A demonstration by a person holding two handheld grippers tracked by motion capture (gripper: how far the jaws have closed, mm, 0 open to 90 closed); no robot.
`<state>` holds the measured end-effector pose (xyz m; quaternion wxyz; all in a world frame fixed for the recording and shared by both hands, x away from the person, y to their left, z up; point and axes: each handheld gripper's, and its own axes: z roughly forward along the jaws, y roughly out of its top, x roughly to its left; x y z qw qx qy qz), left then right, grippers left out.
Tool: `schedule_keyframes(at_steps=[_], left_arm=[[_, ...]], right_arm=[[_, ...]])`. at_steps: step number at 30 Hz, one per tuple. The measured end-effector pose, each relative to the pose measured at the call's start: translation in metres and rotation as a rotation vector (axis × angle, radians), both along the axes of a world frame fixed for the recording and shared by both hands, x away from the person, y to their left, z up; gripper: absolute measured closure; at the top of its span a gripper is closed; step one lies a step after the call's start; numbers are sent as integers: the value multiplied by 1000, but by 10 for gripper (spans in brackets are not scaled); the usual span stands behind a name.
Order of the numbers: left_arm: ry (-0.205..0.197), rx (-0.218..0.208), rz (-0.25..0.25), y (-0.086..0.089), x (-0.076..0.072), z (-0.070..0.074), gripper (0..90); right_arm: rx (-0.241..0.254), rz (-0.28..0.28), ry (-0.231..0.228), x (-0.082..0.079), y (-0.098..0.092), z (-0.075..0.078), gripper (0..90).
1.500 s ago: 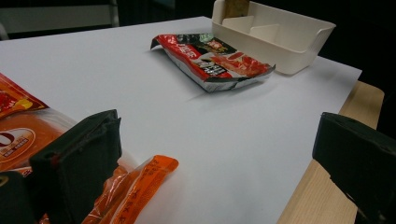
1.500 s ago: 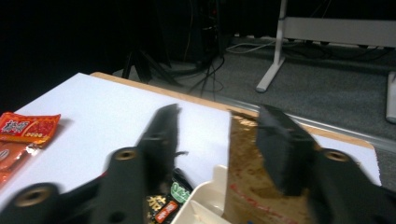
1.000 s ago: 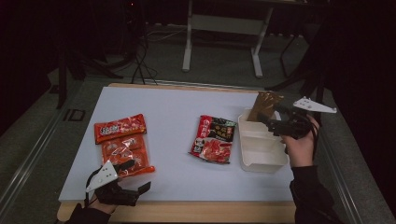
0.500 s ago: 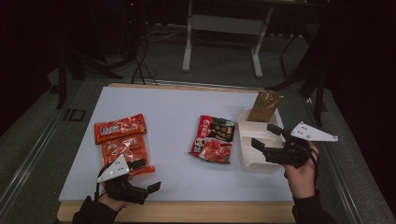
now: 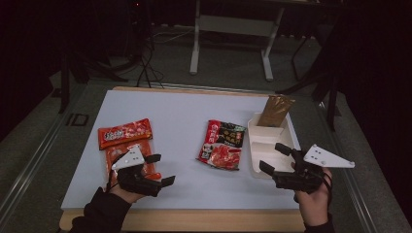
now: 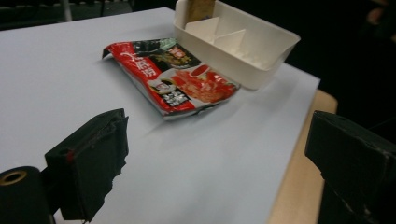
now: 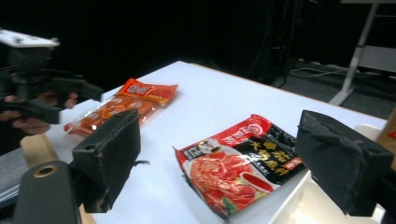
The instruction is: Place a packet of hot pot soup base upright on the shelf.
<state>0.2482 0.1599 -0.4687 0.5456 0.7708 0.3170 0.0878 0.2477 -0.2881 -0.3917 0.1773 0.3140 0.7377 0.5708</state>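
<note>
Left gripper: your left gripper [image 5: 154,170] hovers over the near left part of the table [image 5: 180,114], close to the near edge, its jaws spread wide with nothing between them; it points toward the middle of the table

Right gripper: your right gripper [image 5: 274,158] sits at the near right corner, over the near end of the white tray [image 5: 256,167]; its jaws also stand wide apart and hold nothing

Dark sauce packet: the red and black packet [image 5: 222,144] lies flat near the middle of the table, just beside the tray's left wall; in the right gripper view its edge [image 7: 243,163] rests against the tray rim, and in the left gripper view it lies ahead between the jaws [image 6: 173,77]

Orange snack packet: the orange packet [image 5: 126,133] lies toward the left edge, its near end under your left gripper; whether the gripper touches it, you cannot tell; the right gripper view shows it far off [image 7: 126,102] beside your left hand [image 7: 32,116]

Tray: white, with dividers, along the right edge of the table; the near compartments look bare

Brown pouch: a brown pouch [image 5: 275,110] stands tilted in the tray's far compartment, leaning over the far rim

Table: pale top with a wooden rim showing along the near edge
</note>
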Motion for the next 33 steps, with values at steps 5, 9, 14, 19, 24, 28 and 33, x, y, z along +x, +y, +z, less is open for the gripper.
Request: schedule_keyframes(at_steps=[5,9,14,19,24,28,33], left_arm=[[18,14,-22,-15,15,4,131],[34,24,-33,-28,29,6,212],[20,53,-21,-40,45,12,240],[34,60,8,-50,67,15,277],[57,84,-5,-64,88,10,277],[61,106,6,-76,100,5,278],[93,117,25,-90,119,-1,299]], right_arm=[[-10,11,-11,-7,2,-4,144],[-18,16,-10,-11,2,-6,144],[-31,21,-26,-15,3,-8,144],[-21,30,-15,-18,2,-11,144],[-34,37,-15,-20,4,-16,144],[-47,45,-19,-19,6,-19,144],[-53,57,-13,-17,8,-23,144]])
